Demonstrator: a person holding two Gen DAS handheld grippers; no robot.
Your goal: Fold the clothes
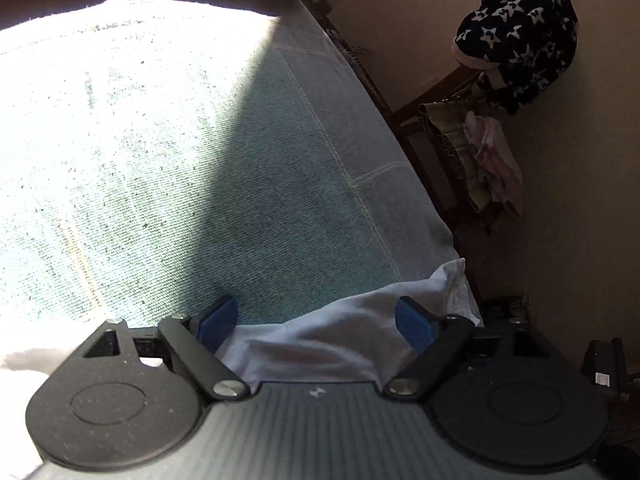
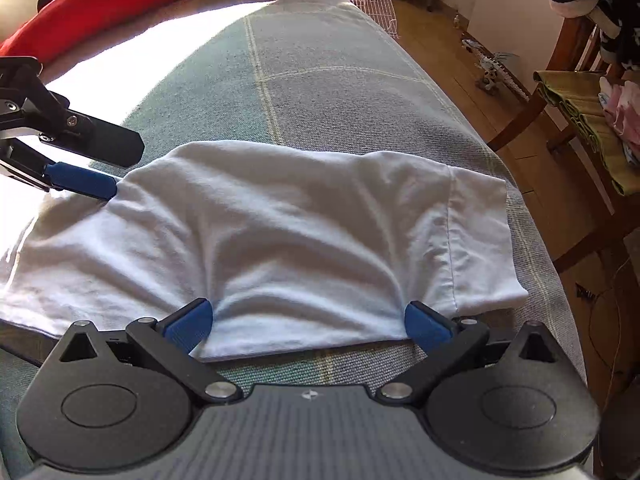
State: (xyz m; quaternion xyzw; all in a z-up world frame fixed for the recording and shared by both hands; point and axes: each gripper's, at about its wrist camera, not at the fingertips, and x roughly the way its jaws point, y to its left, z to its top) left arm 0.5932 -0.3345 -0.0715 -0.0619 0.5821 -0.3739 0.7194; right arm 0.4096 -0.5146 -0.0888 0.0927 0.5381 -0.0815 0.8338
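A grey-green checked woven bed cover [image 2: 320, 80] spans both views, half in bright sun. On it, near its edge, lies a crumpled white cotton T-shirt [image 2: 280, 232], one sleeve toward the wooden chair [image 2: 560, 92]. The right claw [image 2: 308, 322] stands wide open, blue pads astride the shirt's near hem. The left claw [image 1: 316, 320] is also spread wide over the shirt's edge, gripping nothing.

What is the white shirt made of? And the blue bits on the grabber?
The white shirt looks like soft cotton knit: matte, with loose wrinkles and a stitched sleeve seam. The blue finger pads on the right gripper look like rubbery foam, dull and slightly grainy, though that's a guess.
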